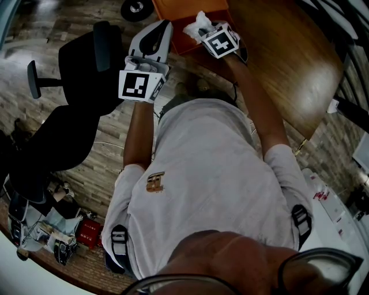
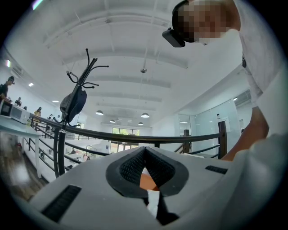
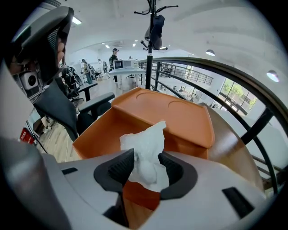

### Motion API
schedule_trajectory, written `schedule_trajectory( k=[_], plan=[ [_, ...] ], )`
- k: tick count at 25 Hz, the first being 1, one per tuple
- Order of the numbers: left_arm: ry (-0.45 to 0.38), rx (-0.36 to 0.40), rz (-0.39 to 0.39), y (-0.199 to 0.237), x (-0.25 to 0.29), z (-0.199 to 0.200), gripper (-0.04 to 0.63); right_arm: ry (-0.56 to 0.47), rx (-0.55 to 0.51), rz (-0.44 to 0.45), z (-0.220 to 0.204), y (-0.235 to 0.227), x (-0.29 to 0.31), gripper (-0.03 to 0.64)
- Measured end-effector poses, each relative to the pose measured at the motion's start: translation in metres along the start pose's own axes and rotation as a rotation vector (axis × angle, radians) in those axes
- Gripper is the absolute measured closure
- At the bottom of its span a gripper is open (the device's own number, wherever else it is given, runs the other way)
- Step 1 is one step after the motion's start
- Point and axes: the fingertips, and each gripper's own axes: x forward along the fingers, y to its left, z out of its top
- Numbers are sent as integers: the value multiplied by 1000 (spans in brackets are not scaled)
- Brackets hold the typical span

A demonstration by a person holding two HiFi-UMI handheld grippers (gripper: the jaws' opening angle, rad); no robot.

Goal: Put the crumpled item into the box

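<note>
The crumpled white paper (image 1: 199,22) (image 3: 143,138) sits between the fingers of my right gripper (image 1: 209,30) (image 3: 146,158). The jaws stand a little apart and the paper rests loosely in the gap. It hangs over the near wall of the open orange box (image 1: 185,12) (image 3: 110,123), whose lid (image 3: 173,112) leans back behind it. My left gripper (image 1: 163,27) (image 2: 145,151) is held beside the box, to the left. It is shut, pads meeting at the tip, with nothing between them.
The box stands on a round wooden table (image 1: 282,55) near its edge. A black office chair (image 1: 83,60) is to the left on the wood floor. A dark railing (image 3: 252,85) runs behind the table. Bags and clutter (image 1: 57,233) lie on the floor at lower left.
</note>
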Motion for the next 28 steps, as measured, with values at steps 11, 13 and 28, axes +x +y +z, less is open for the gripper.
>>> schedule_trajectory(
  k=[11,13,28],
  plan=[
    [7,-1,17,0,5,-2,575,57,-114,-78,-2,-18,7,408],
    [10,-1,20,1,5,-3,575,64,-129,-90,-2,-20,8,402],
    [22,-2,15,3,8,-5,575,52,-172,-146,1,-27,4,380]
  ],
)
